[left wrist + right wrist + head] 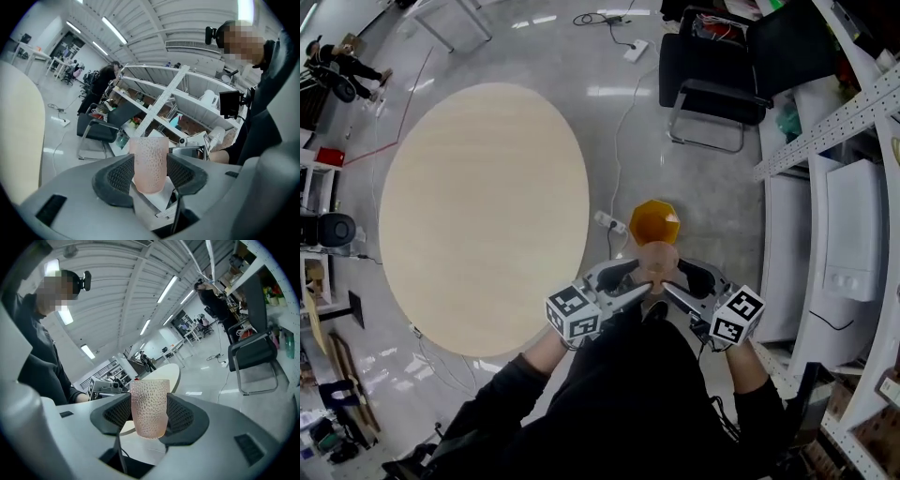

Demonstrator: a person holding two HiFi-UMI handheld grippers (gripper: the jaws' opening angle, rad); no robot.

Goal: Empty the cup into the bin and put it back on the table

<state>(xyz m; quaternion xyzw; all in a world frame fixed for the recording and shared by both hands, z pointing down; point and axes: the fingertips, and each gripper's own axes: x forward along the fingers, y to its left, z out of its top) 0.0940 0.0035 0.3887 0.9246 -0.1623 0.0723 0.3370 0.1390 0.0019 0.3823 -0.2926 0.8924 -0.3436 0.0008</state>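
Head view shows at the left a round, pale wooden desk (478, 216) standing on a grey, shiny floor (609, 122). To the right of the desk, near its lower edge, the left gripper (630, 283) reaches toward the middle of the picture. Its fingers (119, 174) are clenched on a pink cup (657, 261) with a dimpled, half-transparent wall. In the left gripper view the two black ribbed pads press on both sides of the lower part of the cup, and the rim stands above them. The cup is in the air, off the desk, and in the head view it lies just at the near edge of an orange bin (654, 223) that stands on the floor beside a white power strip (610, 223). From the other side the right gripper (680, 281) meets the same cup. Its fingers (180, 416) are also closed on the lower part of the cup, one pad on each side. Farther to the right and behind stands a black chair (712, 84), and white shelves (825, 131) run along the right edge.
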